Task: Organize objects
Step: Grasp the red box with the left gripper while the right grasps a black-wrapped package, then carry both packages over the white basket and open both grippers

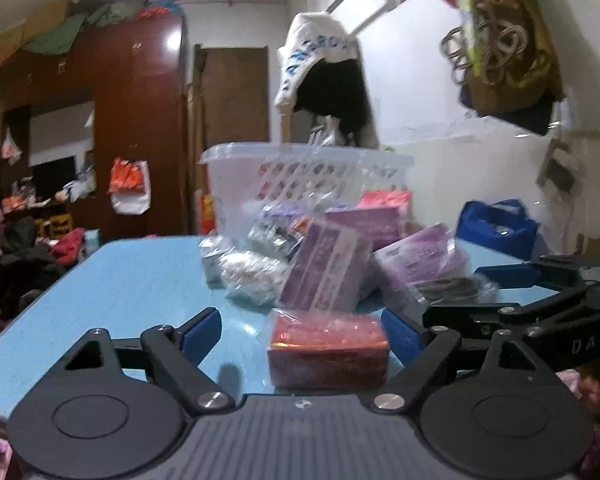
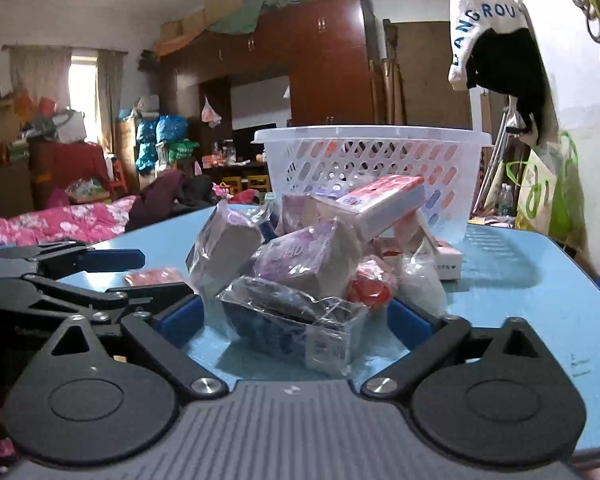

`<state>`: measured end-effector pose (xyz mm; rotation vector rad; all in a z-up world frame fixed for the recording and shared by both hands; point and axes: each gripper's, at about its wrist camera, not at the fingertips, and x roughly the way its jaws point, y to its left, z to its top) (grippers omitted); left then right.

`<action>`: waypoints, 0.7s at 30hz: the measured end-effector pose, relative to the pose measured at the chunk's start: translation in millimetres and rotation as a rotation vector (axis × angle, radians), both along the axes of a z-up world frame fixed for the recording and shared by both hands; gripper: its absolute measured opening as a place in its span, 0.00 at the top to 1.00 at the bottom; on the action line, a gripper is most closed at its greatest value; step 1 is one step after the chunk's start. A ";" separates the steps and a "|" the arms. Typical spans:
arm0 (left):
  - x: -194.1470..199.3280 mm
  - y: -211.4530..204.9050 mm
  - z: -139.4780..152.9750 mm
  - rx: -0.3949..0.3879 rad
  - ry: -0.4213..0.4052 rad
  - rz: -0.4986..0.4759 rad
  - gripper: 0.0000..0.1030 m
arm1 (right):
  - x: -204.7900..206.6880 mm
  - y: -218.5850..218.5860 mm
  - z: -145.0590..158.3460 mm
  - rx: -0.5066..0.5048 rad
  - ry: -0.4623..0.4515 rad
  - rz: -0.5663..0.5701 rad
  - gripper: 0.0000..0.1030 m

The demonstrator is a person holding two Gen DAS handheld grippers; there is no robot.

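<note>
A pile of plastic-wrapped packets lies on the blue table [image 1: 132,280], in front of a white perforated basket [image 1: 312,176]. My left gripper [image 1: 302,330] is open; a red wrapped box [image 1: 328,350] lies between its jaws, nearer the right finger. Purple boxes [image 1: 326,272] lie behind it. My right gripper [image 2: 296,316] is open around a dark item in clear wrap [image 2: 292,322]. Behind it lie purple packets [image 2: 304,260], a pink box [image 2: 376,200] and the basket [image 2: 372,168]. Each gripper shows at the edge of the other's view.
The table [image 2: 540,300] stands near a white wall at right. A white cap and black cloth [image 1: 324,76] hang above the basket. A blue bag [image 1: 496,224] sits at the right. A wardrobe and a cluttered bed lie beyond the table's left edge.
</note>
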<state>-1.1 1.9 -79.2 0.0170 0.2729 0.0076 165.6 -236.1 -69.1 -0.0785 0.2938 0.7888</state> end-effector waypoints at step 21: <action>3.5 10.4 -1.4 -0.019 -0.024 0.081 0.38 | -8.9 -54.0 3.0 0.020 -0.029 -0.075 0.24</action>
